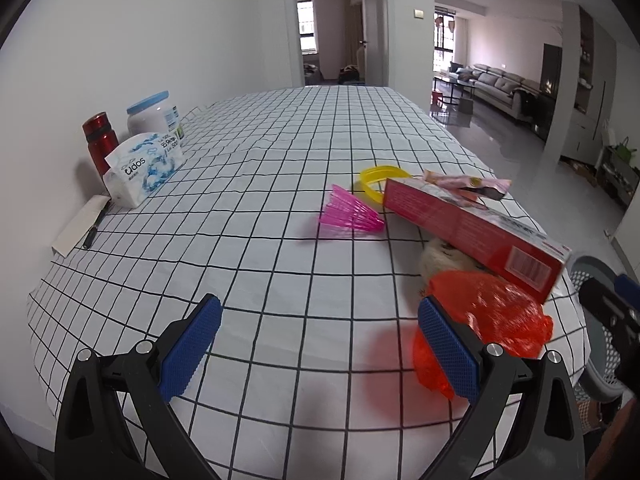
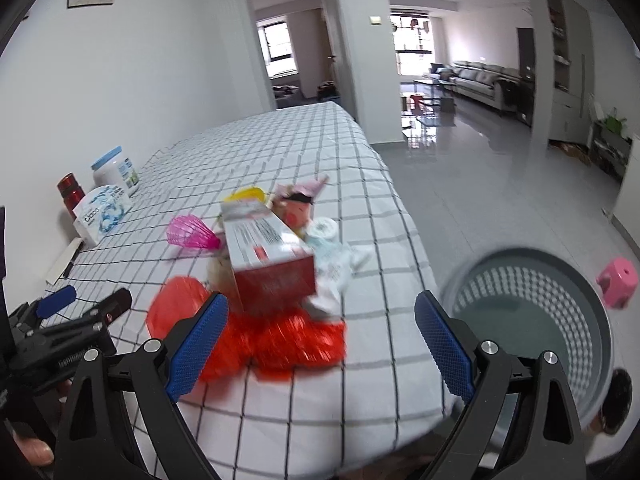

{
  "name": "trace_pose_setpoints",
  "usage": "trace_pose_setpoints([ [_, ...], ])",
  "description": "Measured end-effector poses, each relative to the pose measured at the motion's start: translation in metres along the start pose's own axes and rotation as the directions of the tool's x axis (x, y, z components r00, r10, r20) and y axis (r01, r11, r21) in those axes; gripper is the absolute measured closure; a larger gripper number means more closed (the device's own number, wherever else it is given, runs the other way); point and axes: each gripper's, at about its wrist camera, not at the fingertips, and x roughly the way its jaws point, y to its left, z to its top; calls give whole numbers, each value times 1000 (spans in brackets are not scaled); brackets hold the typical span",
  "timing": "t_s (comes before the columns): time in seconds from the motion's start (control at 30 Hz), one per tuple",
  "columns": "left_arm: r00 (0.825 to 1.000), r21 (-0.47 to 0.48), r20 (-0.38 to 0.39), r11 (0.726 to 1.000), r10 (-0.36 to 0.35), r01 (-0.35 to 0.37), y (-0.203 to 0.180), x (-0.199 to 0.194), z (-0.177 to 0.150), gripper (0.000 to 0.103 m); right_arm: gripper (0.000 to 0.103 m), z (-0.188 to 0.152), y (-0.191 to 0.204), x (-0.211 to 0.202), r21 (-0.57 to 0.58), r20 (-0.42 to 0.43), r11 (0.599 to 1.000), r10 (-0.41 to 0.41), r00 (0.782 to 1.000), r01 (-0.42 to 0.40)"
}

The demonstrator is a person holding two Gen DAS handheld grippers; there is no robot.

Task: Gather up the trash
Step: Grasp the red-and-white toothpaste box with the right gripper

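Note:
A trash pile lies near the table's right edge: a red carton [image 1: 472, 230] [image 2: 268, 260], a crumpled orange-red plastic bag [image 1: 496, 320] [image 2: 280, 340], a pink shuttlecock [image 1: 350, 212] [image 2: 190, 234], a yellow ring [image 1: 378, 178], pink wrappers [image 1: 468, 184] [image 2: 298, 204] and white crumpled paper [image 2: 336, 256]. My left gripper [image 1: 320, 344] is open and empty, its right finger beside the bag. My right gripper [image 2: 320, 344] is open and empty, just in front of the bag. A grey mesh bin [image 2: 536, 320] [image 1: 592, 320] stands on the floor off the table's right edge.
A red flask [image 1: 100, 142], a white jar with a blue lid [image 1: 154, 118], a tissue pack [image 1: 144, 168] and a pen on paper [image 1: 86, 222] stand along the wall side of the checked tablecloth [image 1: 280, 140]. A pink stool [image 2: 616, 282] is on the floor.

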Motion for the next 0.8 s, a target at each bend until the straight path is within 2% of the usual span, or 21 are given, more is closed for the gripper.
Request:
trace_pose_setpoints([
  [0.23, 1000, -1, -18, 1000, -2, 2, 0, 10, 4, 6, 13, 29, 10, 35, -62, -91, 994, 89, 992, -95],
  [0.4, 1000, -17, -24, 1000, -8, 7, 3, 14, 7, 6, 13, 46, 20, 63, -107, -166, 990, 74, 983, -93],
  [0.6, 1000, -29, -26, 1000, -2, 1, 7, 17, 4, 6, 13, 57, 24, 95, -127, -283, 983, 91, 955, -132],
  [0.8, 1000, -31, -25, 999, -10, 9, 8, 18, 4, 6, 14, 57, 36, 114, -194, -346, 975, 34, 938, -107],
])
